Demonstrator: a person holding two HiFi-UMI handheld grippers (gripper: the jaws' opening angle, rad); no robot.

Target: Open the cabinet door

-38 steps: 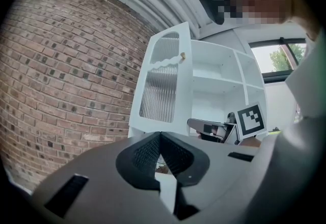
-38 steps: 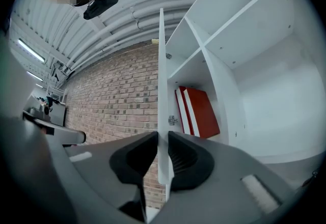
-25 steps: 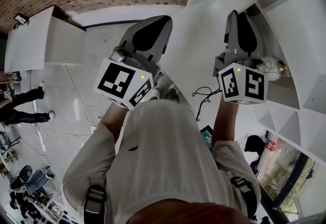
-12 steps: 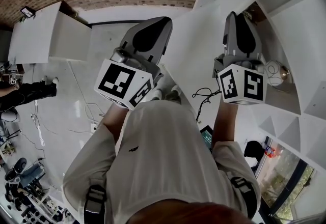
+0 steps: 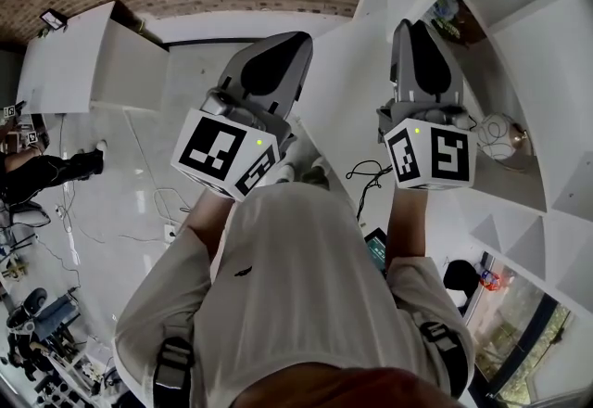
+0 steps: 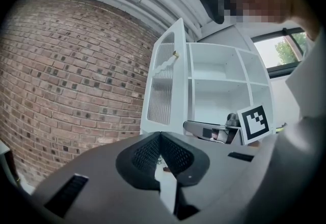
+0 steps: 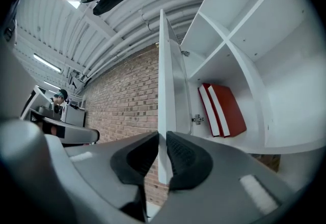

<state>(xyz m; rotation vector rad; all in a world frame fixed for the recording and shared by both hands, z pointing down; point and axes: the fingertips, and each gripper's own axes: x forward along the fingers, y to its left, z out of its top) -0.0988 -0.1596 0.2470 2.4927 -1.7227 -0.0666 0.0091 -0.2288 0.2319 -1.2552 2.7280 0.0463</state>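
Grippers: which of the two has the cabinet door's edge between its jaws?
The right gripper: its jaws are closing on the edge of the white cabinet door. The left gripper, jaws together, holds nothing, away from the door.

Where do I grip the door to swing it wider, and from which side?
Its free vertical edge, opposite the hinge, approached edge-on from the front: the door is a thin flat panel, so jaws fit on both faces. The right gripper is lined up so, jaws closing with the edge between them.
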